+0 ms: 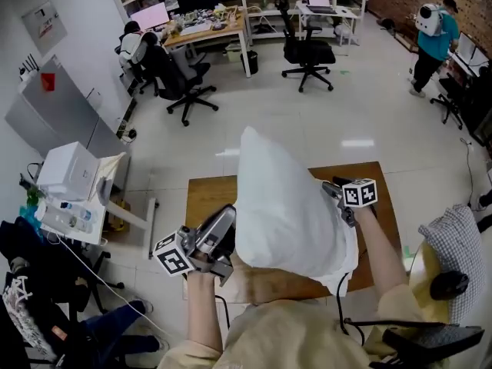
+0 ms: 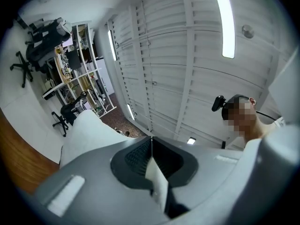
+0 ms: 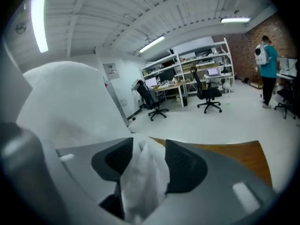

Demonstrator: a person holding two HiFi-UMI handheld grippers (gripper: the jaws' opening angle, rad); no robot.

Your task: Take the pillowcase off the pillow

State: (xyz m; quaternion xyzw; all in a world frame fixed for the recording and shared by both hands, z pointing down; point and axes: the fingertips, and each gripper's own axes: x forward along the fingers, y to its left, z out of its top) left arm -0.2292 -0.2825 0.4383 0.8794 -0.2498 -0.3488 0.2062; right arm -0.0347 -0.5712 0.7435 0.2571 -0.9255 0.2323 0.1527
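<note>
Head view: pillow (image 1: 280,206) upright on wooden table (image 1: 207,194), lifted for stripping; left gripper (image 1: 229,225) and right gripper (image 1: 334,195) at its flanks above table's near edge.
Left gripper view: clamped tight on pillowcase (image 2: 157,182) edge, likely as anchor.
Right gripper view: jaws apart, cloth bunched loosely between.

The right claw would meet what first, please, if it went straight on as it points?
The bunched pillowcase between its jaws; beyond that, probably the wooden table, though depth is unclear.
</note>
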